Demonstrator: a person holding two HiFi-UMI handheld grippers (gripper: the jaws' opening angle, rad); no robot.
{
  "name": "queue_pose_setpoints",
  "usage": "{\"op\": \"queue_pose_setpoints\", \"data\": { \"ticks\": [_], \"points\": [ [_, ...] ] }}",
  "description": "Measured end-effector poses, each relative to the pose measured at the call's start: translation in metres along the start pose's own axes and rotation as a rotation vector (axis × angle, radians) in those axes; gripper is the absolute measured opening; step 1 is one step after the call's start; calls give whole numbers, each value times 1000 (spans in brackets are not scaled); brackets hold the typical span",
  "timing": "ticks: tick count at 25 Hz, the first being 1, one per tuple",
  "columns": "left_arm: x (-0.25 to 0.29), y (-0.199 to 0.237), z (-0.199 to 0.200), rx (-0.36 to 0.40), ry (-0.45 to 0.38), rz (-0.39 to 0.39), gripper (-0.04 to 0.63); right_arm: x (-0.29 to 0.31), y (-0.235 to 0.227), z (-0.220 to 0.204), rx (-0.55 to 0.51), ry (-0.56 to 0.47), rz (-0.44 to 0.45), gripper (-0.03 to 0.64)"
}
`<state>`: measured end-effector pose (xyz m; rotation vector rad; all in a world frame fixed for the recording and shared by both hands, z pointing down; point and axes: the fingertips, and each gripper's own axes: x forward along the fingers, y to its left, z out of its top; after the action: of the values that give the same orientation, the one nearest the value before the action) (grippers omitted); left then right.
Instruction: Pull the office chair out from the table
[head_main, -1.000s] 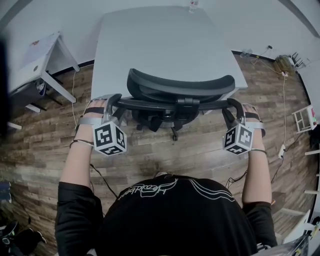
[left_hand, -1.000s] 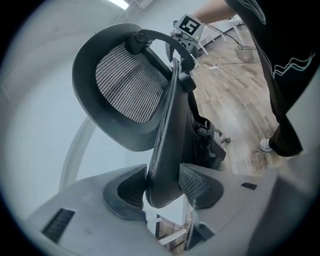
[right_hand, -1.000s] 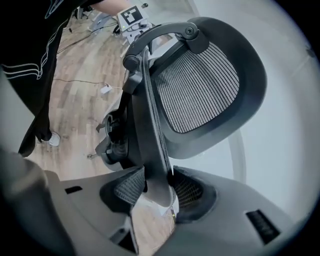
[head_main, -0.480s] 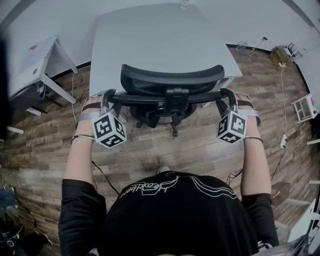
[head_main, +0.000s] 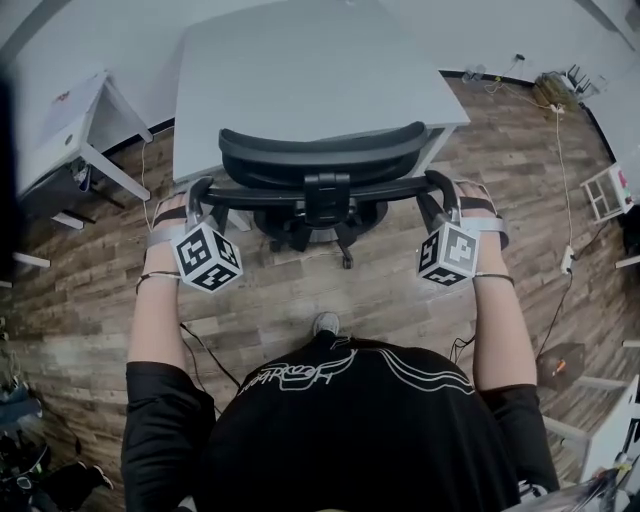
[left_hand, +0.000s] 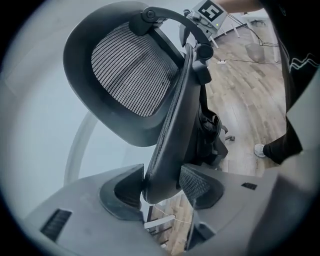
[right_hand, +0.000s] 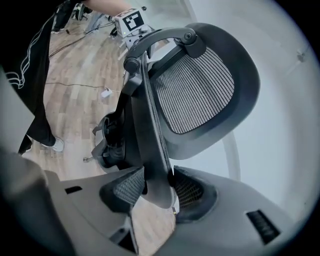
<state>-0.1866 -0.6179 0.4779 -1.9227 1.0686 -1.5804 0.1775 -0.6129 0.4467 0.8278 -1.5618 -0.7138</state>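
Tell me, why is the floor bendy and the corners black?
Head view: the wide lens bows the wooden floor and the table edges. Left gripper view and right gripper view: round pictures with dark corners, the office chair stretched and curved.

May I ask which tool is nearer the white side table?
Left. The left tool grips the chair back's end toward the side table; the right tool grips the far end.

Soft, even light, probably from overhead, lay on the pale table (head_main: 300, 80) without glare or hard shadows. Every frame bowed at its edges and darkened toward black corners. In both gripper views the near foreground was blurred, while the mesh of the office chair (left_hand: 132, 70) was crisp.
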Motion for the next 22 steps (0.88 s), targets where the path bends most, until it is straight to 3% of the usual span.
{"op": "queue_pose_setpoints", "data": {
  "ticks": [5,13,22],
  "points": [
    [-45,-50,-10,-20,23,38,205,-49,47,-4,10,-13,-23,202],
    [-92,-87,-14,-64,60,74,207,-89,73,-10,16,-27,-23,202],
    [-150,-133,-15,-158,35,88,221,-135,102,-14,24,-65,-46,202]
  ]
}}
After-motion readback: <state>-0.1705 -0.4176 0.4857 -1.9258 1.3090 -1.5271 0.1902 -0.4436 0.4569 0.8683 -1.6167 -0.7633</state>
